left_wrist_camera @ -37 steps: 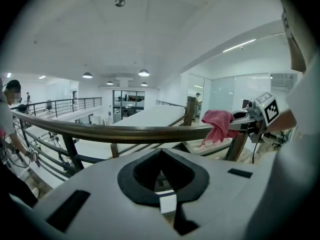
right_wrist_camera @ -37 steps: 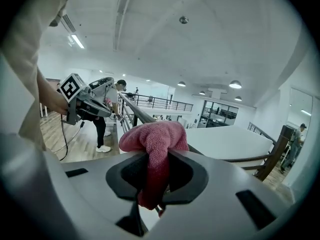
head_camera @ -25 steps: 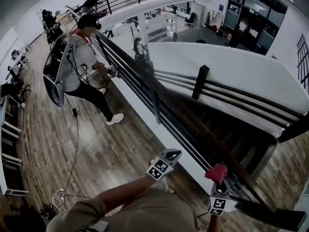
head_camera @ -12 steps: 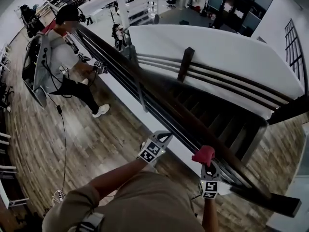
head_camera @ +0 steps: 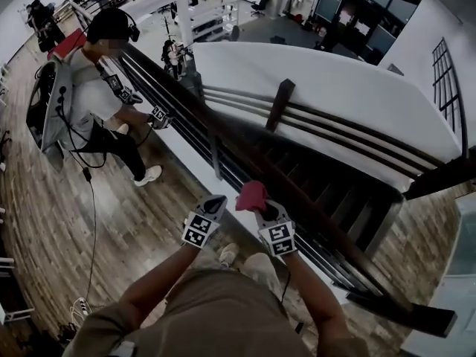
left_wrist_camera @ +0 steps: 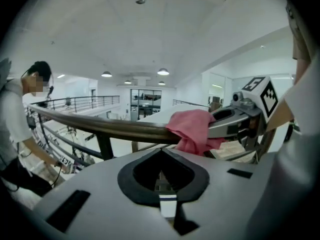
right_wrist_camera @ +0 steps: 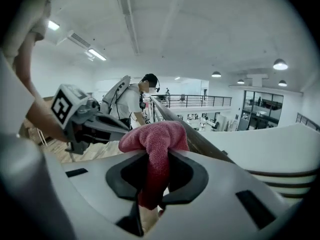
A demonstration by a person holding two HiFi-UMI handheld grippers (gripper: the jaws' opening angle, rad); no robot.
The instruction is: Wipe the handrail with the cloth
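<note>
Dark-wood handrail [head_camera: 327, 233]: seen running diagonally above a stairwell [head_camera: 335, 177], with black bars [head_camera: 186, 125] beneath it.
Second person [head_camera: 97, 95]: seen standing farther along the handrail, on its floor side.
Right gripper [head_camera: 262, 205]: raised to the handrail, with its jaws clamped on the cloth [head_camera: 251, 194].
Left gripper [head_camera: 213, 201]: held just beside the handrail, with its jaws drawn together and nothing between them.
Pink cloth: bunched on top of the handrail, with a tail pinched between the right jaws.
</note>
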